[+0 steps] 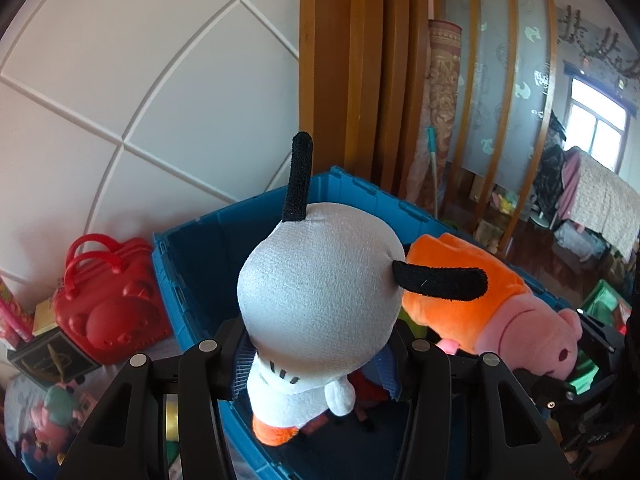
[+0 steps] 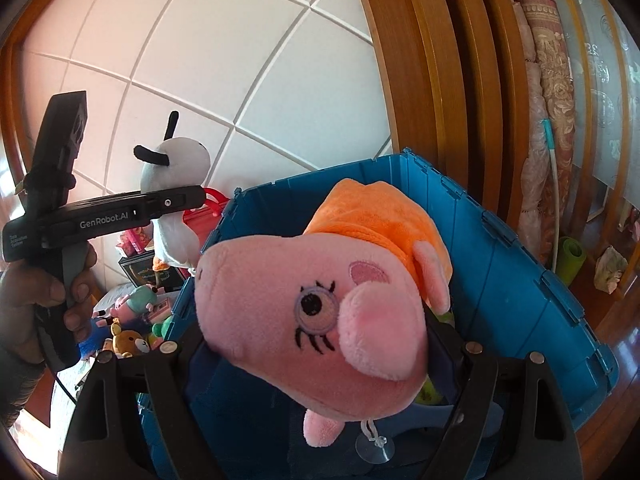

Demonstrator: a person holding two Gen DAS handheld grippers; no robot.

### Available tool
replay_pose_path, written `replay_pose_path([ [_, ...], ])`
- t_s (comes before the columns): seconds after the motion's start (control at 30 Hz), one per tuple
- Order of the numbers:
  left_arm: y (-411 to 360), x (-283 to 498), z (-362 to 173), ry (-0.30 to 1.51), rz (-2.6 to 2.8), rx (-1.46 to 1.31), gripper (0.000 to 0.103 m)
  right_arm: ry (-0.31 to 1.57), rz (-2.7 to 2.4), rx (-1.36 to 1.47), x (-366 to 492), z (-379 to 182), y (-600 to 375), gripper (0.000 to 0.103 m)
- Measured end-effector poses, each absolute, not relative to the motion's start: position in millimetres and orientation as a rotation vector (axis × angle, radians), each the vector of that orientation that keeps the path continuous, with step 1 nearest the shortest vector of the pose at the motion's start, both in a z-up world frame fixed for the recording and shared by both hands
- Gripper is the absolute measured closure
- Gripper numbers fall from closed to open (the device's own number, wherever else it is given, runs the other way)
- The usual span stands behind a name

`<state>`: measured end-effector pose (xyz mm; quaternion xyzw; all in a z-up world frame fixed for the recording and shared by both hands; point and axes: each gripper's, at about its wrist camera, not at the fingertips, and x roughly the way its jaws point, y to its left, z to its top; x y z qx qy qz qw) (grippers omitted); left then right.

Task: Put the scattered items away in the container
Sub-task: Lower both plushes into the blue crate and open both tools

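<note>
Gripped in the right tool (image 2: 320, 360), a pink pig toy (image 2: 320, 320) hangs over the blue bin's (image 2: 520, 280) open middle; the left tool (image 1: 316, 364) clamps a white dog toy (image 1: 316, 296) above the near rim.

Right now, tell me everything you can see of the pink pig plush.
The pink pig plush is a soft, fleecy toy with a long snout, an embroidered lashed eye, a rosy cheek, small ears and an orange dress. A clear suction cup hangs by a cord under its head. The right hand-held gripper is clamped on it at the neck, with its head toward the camera. It hangs over the open blue crate, beside the white plush.
</note>
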<state>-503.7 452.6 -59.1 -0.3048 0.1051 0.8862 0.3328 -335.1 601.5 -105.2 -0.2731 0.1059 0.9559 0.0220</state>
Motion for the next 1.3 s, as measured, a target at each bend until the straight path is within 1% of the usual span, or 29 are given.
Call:
replay_pose_path([
  [0.4,460,-538,-69,0.230,2.320,-0.825,0.054,0.204,2.979,-0.882,-396,-93,615,0.019],
  [0.67,469,-556,-76,0.214,2.328,-0.847,0.053,0.166,2.954,-0.918,-437,-93,636,0.019],
  [1.3,487,-604,-89,0.220,2.366,-0.894,0.053,0.096,2.934,-0.976,-511,-86,644,0.019],
])
